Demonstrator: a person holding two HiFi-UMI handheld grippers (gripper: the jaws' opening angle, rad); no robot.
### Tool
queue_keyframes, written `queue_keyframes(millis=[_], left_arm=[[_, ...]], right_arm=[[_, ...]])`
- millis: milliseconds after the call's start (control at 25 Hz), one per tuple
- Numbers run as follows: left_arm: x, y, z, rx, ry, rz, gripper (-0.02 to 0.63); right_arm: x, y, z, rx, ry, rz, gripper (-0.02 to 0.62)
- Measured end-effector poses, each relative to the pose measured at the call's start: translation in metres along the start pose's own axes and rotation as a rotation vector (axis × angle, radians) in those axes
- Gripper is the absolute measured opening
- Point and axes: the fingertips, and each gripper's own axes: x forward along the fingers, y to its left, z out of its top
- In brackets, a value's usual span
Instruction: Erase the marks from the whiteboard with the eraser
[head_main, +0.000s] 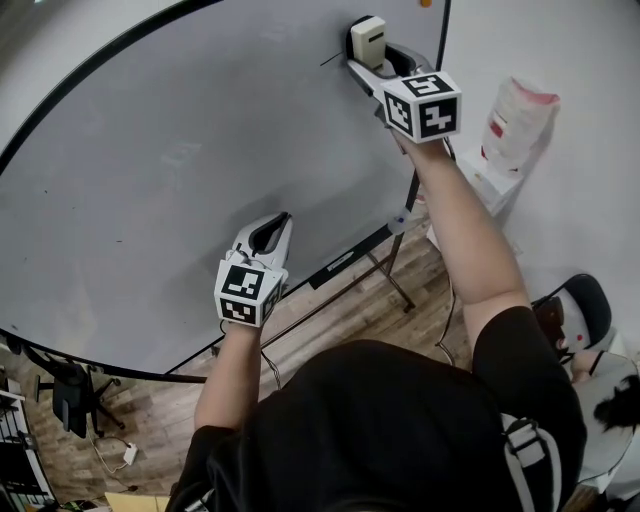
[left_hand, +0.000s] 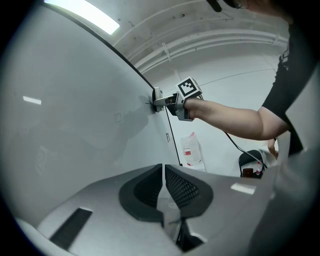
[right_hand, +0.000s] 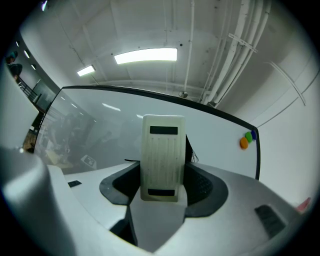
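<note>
A large whiteboard (head_main: 180, 150) fills the head view. My right gripper (head_main: 372, 55) is shut on a cream eraser (head_main: 368, 41) and holds it against the board near its top right corner. A thin black mark (head_main: 330, 59) shows just left of the eraser, and dark strokes (right_hand: 190, 154) peek out beside the eraser (right_hand: 161, 157) in the right gripper view. My left gripper (head_main: 272, 233) hangs lower by the board with its jaws together and nothing between them (left_hand: 163, 190). The left gripper view shows the right gripper (left_hand: 172, 102) pressing the eraser (left_hand: 157, 98) to the board.
The board stands on a wheeled frame (head_main: 375, 255) over a wooden floor. A white and red bag (head_main: 516, 120) leans against the wall at right. Coloured magnets (right_hand: 247, 139) sit near the board's right edge. A black chair (head_main: 585, 305) stands behind at right.
</note>
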Motion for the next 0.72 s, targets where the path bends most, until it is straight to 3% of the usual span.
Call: queue_keyframes(millis=[720], left_arm=[[-0.008, 0.009, -0.006, -0.013, 0.013, 0.022, 0.029]], right_arm=[[0.016, 0.0, 0.0, -0.014, -0.007, -0.016, 0.252]])
